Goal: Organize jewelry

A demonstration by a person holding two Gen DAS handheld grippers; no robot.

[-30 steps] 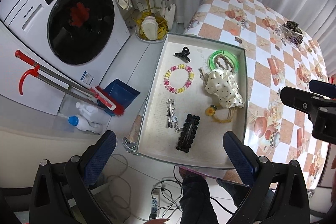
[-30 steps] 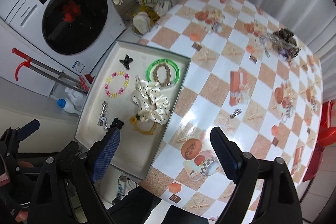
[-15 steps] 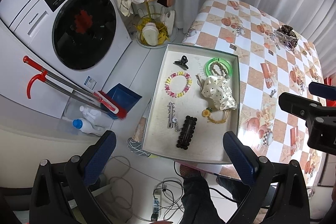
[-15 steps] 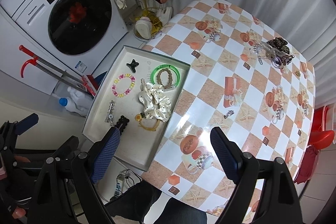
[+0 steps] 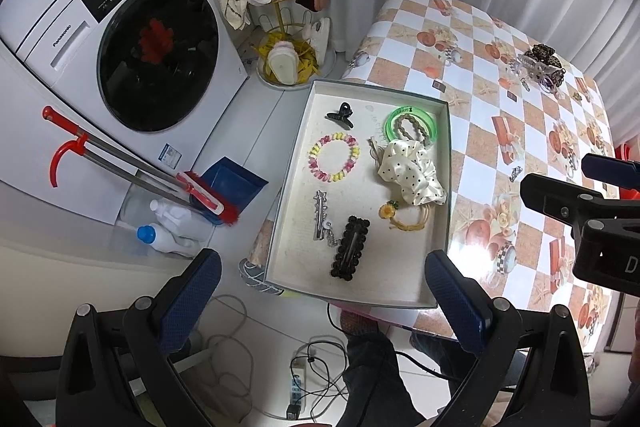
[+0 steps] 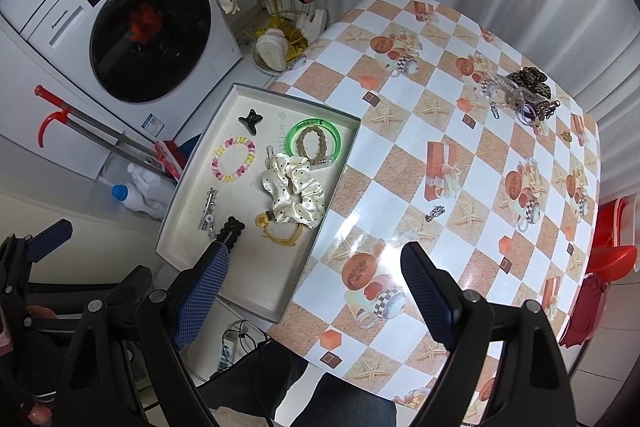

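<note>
A shallow grey tray point(image 5: 384, 279) point(image 6: 264, 267) overhangs the left edge of the checkered table point(image 6: 400, 155). In it lie a black claw clip point(image 5: 340, 115), a pastel bead bracelet point(image 5: 334, 159), a green bangle point(image 5: 412, 125) around a brown braided tie, a cream dotted scrunchie point(image 5: 412, 173) point(image 6: 294, 193), a yellow flower tie point(image 5: 390, 211), a silver clip point(image 5: 320, 217) and a black beaded barrette point(image 5: 350, 247). A small silver piece point(image 6: 435, 213) lies on the table, and a pile of clips point(image 6: 524, 91) sits at the far corner. My left gripper point(image 5: 322, 257) hangs open high over the tray. My right gripper point(image 6: 314, 249) is open over the tray's right rim. Both are empty.
On the floor to the left stand a washing machine point(image 5: 152, 55), a gold rack with slippers point(image 5: 284, 39), a red broom with a blue dustpan point(image 5: 224, 191) and white bottles point(image 5: 172, 227). Cables and a power strip point(image 5: 296, 391) lie by a person's legs point(image 6: 332, 395). A red stool point(image 6: 612, 259) stands at right.
Both grippers have risen away from the table, so the tray and table look smaller. Jaws stay wide apart, and nothing in the tray has moved.
</note>
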